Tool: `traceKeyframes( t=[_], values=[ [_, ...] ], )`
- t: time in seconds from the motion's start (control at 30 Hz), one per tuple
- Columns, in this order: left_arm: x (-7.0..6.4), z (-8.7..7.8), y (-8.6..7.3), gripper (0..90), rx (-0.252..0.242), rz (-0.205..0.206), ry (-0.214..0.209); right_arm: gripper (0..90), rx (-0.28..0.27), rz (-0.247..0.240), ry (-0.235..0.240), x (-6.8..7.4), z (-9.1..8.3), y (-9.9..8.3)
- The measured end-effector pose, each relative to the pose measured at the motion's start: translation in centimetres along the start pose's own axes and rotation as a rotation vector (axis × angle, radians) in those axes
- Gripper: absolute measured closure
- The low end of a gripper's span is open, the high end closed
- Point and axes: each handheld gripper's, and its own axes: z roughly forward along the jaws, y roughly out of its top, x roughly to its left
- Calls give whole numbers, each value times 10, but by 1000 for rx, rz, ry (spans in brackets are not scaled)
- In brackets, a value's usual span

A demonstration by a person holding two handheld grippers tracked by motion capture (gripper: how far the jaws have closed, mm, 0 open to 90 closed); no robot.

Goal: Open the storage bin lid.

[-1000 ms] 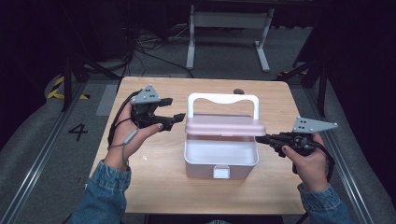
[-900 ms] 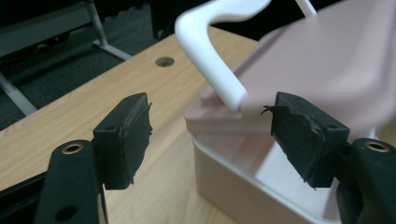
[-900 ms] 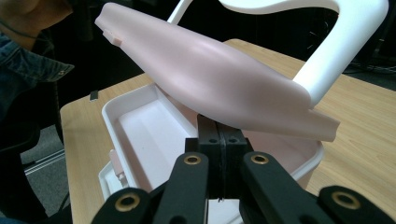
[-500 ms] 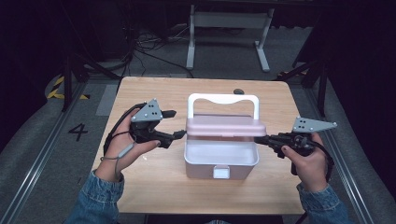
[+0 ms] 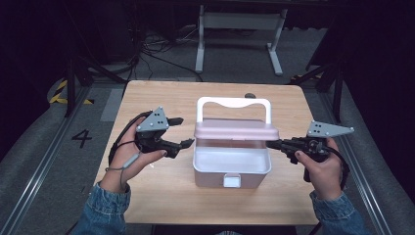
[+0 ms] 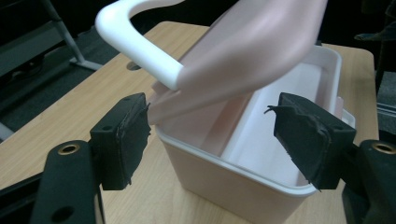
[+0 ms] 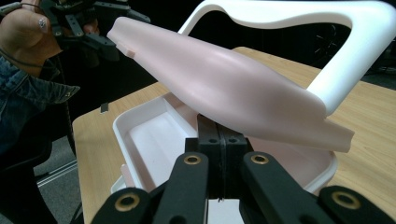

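The right gripper [image 5: 274,145], jaws pressed together under the pink lid [image 5: 237,130] of the mid-table storage box [image 5: 232,165], props it half-open (precariously); a slip drops it before the wide-open left gripper [image 5: 182,132] arrives.

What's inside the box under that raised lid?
The front of the box shows a bare white floor, nothing on it. The back half sits under the pink lid, so anything there is hidden. The right tool is shut, its tip under the lid's edge.

Wooden table [image 5: 161,196]. White metal stand [image 5: 240,22] on floor beyond it. Cables [image 5: 151,49] nearby. Numeral 4 [image 5: 81,138] marked at left.
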Motion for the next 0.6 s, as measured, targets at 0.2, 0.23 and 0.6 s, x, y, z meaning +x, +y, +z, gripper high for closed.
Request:
traceKeyframes(
  t=[0.2, 0.23, 0.6],
  values=[
    [-2, 11, 4, 271, -7, 23, -14, 900, -10, 6, -1, 0, 0, 1],
    [-2, 12, 5, 270, -6, 26, -17, 900, -12, 9, 0, 0, -1, 1],
    [-7, 27, 16, 269, -45, 46, -3, 900, -18, 46, 6, -4, -4, 1]
  ],
)
